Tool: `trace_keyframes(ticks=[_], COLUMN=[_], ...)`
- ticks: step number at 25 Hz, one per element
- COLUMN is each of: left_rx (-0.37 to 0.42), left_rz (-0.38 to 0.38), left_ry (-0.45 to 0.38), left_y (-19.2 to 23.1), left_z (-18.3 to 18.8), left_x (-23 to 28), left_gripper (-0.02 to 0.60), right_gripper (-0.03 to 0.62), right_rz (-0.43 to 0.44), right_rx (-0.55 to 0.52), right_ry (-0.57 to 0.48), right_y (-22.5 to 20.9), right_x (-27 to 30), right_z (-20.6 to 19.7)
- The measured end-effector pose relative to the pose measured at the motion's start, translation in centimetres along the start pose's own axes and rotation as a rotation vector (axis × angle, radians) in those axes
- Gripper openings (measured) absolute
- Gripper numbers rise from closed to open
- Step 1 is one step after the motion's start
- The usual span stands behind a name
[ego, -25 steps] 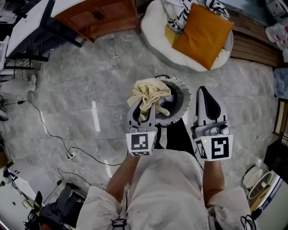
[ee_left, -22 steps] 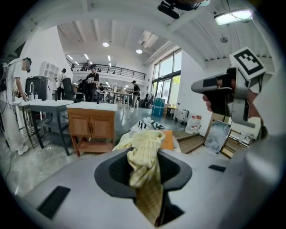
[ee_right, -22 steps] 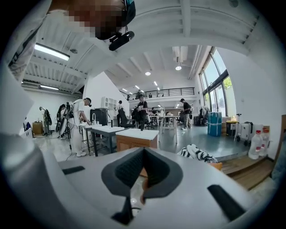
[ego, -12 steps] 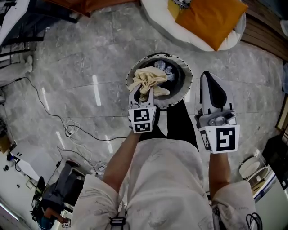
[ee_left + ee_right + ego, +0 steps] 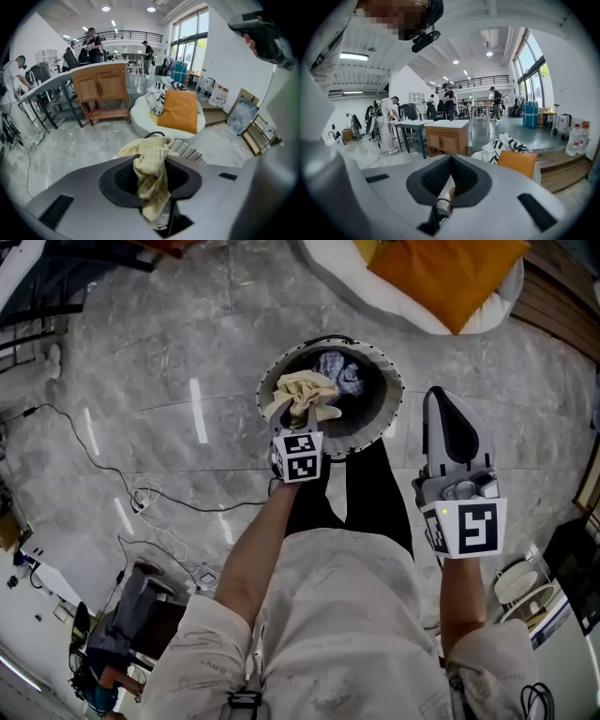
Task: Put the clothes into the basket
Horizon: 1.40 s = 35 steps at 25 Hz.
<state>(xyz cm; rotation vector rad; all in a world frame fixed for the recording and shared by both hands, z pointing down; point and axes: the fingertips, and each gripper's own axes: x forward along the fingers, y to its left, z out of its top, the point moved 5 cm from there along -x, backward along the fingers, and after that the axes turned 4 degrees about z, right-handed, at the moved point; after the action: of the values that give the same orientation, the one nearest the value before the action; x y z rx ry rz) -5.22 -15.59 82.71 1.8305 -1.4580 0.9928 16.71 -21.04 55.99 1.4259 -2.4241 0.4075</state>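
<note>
My left gripper (image 5: pixel 302 416) is shut on a cream cloth (image 5: pixel 302 392), which bunches out of the jaws over the left part of the round black basket (image 5: pixel 386 413) with its white perforated rim. In the left gripper view the cream cloth (image 5: pixel 151 174) hangs between the pads of the left gripper (image 5: pixel 152 161), with the basket rim (image 5: pixel 186 150) just behind. A grey-white garment (image 5: pixel 339 371) lies inside the basket. My right gripper (image 5: pixel 442 401) hovers to the right of the basket, shut and holding nothing; the right gripper (image 5: pixel 451 161) shows its jaws meeting at the tip.
A white round cushion (image 5: pixel 375 292) with an orange pillow (image 5: pixel 450 273) lies beyond the basket. A cable (image 5: pixel 141 493) trails over the marble floor at the left. A wooden cabinet (image 5: pixel 105 89) stands further back. The person's dark trouser legs are below the basket.
My left gripper has sunk with the cream cloth down onto the basket's left side. My right gripper has dropped a little beside the basket.
</note>
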Motion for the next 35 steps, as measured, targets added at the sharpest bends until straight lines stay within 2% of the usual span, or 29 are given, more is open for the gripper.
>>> trace_keyframes(ticks=[4,8,10,13,17,21,26,30,35], left_rx=[-0.059,-0.15,-0.146,-0.157,-0.214,-0.257,-0.241,-0.223,-0.208], left_rz=[0.011,0.026,0.04,0.053,0.046,0.045,0.024,-0.004,-0.056], left_ry=[0.117,0.187,0.215,0.262,0.354,0.366,0.364,0.331,0.245], left_y=[0.3,1.2,1.5,1.9,2.5,3.0,2.9,2.8,3.0], left_z=[-1.6,-3.4,-3.8,-4.9,-6.6,-7.5,-7.7,-7.3,-4.6], left_x=[2.6,4.3,5.0,5.5,6.0,5.8,4.7,3.2,0.5], left_gripper=[0.12,0.123,0.124,0.135,0.237,0.25,0.25,0.25,0.25], right_gripper=[-0.012,-0.012,-0.012,-0.012,-0.012,-0.012,-0.012,-0.012,-0.012], right_rz=[-0.001,-0.004,-0.022,-0.032,-0.027,-0.027,-0.025,-0.024,-0.019], right_rx=[0.007,0.061,0.089,0.066,0.046,0.019,0.007,0.004,-0.008], right_ry=[0.01,-0.001,-0.014,-0.005,0.035,0.051,0.037,0.027,-0.001], right_y=[0.0,0.1,-0.4,-0.4,0.2,1.0,1.3,1.9,2.8], right_x=[0.7,0.9,1.0,1.0,0.7,0.6,0.9,1.0,1.2], right_z=[-0.9,-1.3,-1.1,-1.2,-2.2,-2.4,-1.9,-1.1,0.5])
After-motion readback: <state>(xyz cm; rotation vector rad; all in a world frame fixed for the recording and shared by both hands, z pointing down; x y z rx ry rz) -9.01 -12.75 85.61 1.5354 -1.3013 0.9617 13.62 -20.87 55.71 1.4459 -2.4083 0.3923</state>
